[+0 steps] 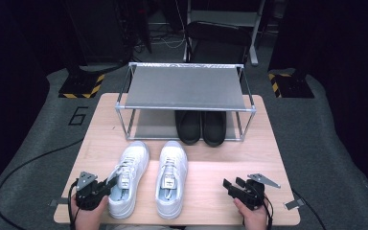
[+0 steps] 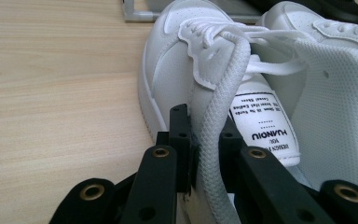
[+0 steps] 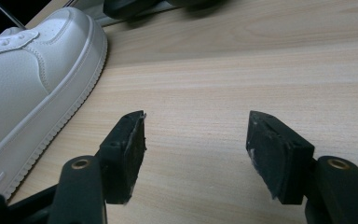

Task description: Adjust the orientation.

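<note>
Left hand-held gripper [image 2: 204, 154] is pinching the padded collar [image 2: 216, 116] of the left sneaker [image 1: 127, 177], jaws pressed on either side of the mesh rim at the outer ankle. That sneaker sits on the desk [image 1: 96, 143] near the front edge, toe toward the rack [image 1: 184, 86], just beside its mate [image 1: 171, 178]; black shoes [image 1: 201, 127] are on the rack's lower shelf. Right hand-held gripper [image 3: 196, 154] hovers over bare desk to the right of the pair, jaws spread with nothing between them. Handling judgement: sneaker looks light, with a stiff rubber sole and smooth upper (probably slippery for the pads). Collar is soft and will fold under the pinch, so the shoe will likely hang toe-down and swing when lifted. Rim grip looks adequate; a deeper bite toward the heel counter should steady it.
</note>
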The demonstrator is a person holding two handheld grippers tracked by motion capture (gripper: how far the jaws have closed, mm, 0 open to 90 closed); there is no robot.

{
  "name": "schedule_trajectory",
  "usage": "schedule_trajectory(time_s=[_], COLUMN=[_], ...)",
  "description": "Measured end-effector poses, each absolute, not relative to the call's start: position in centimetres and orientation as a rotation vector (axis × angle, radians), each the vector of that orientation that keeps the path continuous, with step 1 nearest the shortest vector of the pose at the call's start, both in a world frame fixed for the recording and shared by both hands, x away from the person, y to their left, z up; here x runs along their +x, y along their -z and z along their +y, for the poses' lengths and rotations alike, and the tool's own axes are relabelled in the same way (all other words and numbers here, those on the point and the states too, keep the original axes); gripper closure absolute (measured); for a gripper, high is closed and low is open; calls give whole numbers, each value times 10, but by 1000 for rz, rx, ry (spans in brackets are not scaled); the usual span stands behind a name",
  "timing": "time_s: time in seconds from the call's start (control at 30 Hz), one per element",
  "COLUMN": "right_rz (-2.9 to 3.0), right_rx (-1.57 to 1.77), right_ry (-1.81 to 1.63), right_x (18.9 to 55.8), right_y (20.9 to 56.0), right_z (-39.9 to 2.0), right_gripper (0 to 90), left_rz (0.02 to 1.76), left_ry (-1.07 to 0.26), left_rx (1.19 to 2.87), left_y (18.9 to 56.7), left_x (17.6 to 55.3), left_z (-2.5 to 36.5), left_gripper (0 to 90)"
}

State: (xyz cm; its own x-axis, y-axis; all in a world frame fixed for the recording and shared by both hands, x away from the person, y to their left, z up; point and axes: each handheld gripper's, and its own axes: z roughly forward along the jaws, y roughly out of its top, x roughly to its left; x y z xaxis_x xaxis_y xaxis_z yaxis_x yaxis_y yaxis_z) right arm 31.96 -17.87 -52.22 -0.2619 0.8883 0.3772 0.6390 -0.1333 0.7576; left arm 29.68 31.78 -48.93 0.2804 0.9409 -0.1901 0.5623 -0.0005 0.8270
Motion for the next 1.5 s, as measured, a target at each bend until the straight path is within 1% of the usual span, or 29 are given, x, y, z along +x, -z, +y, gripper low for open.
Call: schedule_trajectory(time_s=[0.23,0.57,1.5], right_rz=[1863,1859,1840], right_rx=[1724,1735,1774], right_ry=[-1352,-1357,-1376], right_x=[320,320,321], right_y=[522,523,526], right_z=[-179,-180,-184], right_gripper=[374,371,359], left_rz=[1383,1371,1300], left_ry=[-525,-543,-538], left_rx=[1682,1653,1649], left_y=[487,481,438], left_x=[296,294,292], left_z=[318,321,325], left_gripper=[821,820,819])
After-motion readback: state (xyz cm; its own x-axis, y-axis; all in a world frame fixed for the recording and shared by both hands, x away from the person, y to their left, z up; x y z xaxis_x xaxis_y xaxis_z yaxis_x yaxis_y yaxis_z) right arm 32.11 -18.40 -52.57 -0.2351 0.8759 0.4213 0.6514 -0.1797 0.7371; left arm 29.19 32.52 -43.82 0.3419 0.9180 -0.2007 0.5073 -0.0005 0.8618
